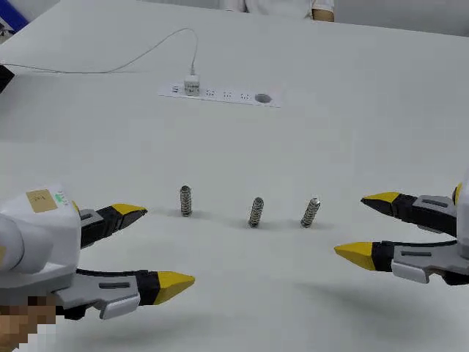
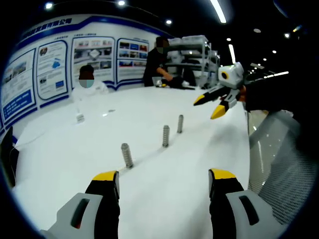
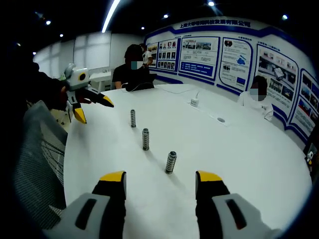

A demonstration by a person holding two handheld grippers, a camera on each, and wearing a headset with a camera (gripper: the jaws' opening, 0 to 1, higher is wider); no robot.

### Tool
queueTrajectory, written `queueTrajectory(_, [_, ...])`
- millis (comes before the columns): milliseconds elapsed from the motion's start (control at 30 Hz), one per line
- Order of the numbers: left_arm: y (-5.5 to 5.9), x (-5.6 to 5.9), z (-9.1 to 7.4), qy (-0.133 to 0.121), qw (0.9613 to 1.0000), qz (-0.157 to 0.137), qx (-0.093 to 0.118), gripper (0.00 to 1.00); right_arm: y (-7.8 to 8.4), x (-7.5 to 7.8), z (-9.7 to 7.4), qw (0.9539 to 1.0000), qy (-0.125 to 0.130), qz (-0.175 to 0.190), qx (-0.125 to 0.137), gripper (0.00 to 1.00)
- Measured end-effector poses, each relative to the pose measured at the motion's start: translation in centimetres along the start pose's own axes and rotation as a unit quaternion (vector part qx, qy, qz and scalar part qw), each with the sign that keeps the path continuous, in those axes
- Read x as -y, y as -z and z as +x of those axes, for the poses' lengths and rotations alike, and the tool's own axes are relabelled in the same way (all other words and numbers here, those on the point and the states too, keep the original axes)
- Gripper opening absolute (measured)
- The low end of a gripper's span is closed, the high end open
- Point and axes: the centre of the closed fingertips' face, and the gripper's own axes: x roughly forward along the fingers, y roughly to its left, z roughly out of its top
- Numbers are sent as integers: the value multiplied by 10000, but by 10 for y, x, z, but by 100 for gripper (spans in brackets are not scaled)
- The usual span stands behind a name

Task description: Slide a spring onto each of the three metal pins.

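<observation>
In the head view three springs (image 1: 256,212) stood upright on the surface (image 1: 352,132), left gripper (image 1: 163,246) at eight o'clock, right gripper (image 1: 353,225) at three, fingers (image 1: 172,281) spread, empty. The left gripper view, then the right, showed them toward twelve. They looked like light, springy coils, probably best pinched mid-length.

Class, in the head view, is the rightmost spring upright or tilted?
Tilted: the rightmost spring leans, its top further right than its base.

Both grippers (image 1: 163,246) (image 1: 360,224), jaws apart
</observation>
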Motion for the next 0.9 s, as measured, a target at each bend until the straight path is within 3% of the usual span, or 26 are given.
queueTrajectory(900, [2, -2, -4, -67, 10000, -31, -16, 74, -2, -2, -4, 9999, 41, 64, 92, 59])
